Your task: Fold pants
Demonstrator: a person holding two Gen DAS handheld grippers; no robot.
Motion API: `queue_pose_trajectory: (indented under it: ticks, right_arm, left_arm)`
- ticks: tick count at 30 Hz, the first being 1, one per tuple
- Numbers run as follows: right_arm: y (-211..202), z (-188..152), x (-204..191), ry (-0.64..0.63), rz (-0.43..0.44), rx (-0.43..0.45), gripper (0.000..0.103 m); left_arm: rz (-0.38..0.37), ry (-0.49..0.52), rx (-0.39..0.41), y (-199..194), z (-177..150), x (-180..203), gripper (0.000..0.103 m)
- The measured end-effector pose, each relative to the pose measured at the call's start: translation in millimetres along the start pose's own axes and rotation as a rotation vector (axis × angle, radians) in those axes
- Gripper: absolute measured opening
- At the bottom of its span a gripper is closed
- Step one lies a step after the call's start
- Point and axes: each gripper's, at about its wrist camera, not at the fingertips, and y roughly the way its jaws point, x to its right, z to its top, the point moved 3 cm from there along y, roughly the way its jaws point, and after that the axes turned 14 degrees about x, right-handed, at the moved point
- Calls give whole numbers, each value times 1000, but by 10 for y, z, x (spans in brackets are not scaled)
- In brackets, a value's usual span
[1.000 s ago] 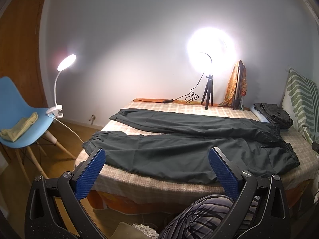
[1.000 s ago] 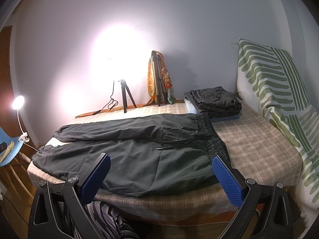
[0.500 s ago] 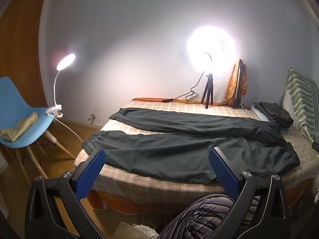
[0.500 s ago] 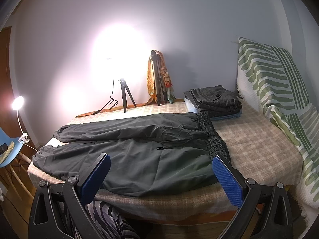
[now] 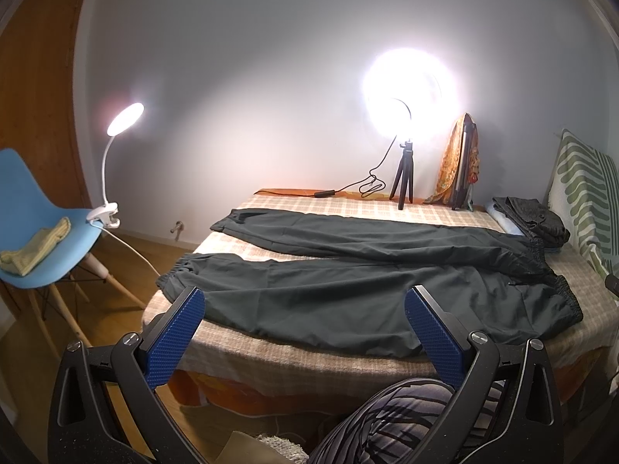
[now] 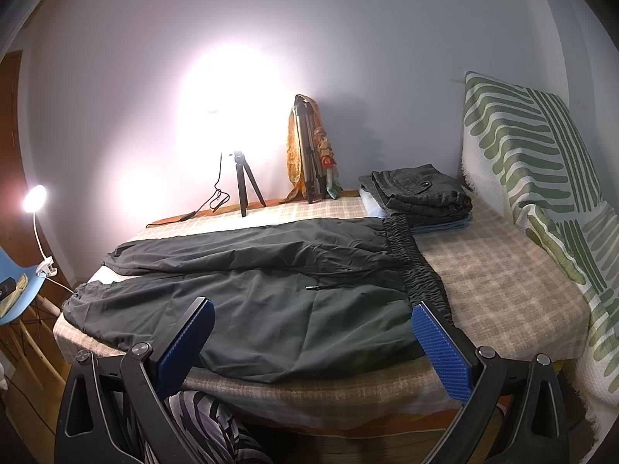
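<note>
Dark grey-green pants [image 5: 348, 294] lie spread flat on the bed, legs apart toward the left, elastic waistband at the right; they also show in the right wrist view [image 6: 271, 294]. My left gripper [image 5: 303, 301] is open and empty, held off the bed's front edge in front of the near leg. My right gripper [image 6: 311, 315] is open and empty, held off the front edge near the hip and waistband [image 6: 421, 270].
The bed [image 6: 503, 282] has a checked cover. Folded dark clothes [image 6: 418, 193] lie at the back right beside a green-striped pillow [image 6: 541, 162]. A ring light on a tripod [image 5: 404, 181] stands at the back. A blue chair [image 5: 35, 239] with a clip lamp [image 5: 116, 154] stands left.
Both grippers have shifted very slightly; the view has barely changed. The pants have not moved.
</note>
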Motion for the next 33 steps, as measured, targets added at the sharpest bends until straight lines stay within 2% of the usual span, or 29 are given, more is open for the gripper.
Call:
queue_pose_trajectory:
  ticks: [8, 19, 29, 33]
  right_arm:
    - [82, 34, -18, 4, 2, -6, 103]
    - [293, 146, -54, -10, 19, -12, 103]
    - [804, 302, -18, 36, 85, -47, 103]
    - [1094, 391, -49, 34, 117, -68, 103]
  left_arm:
    - [-2, 8, -3, 62, 0, -5, 103]
    - [14, 6, -32, 337, 12, -74, 103]
    - [54, 52, -69, 755, 34, -257, 103]
    - [32, 41, -92, 1009, 34, -399, 103]
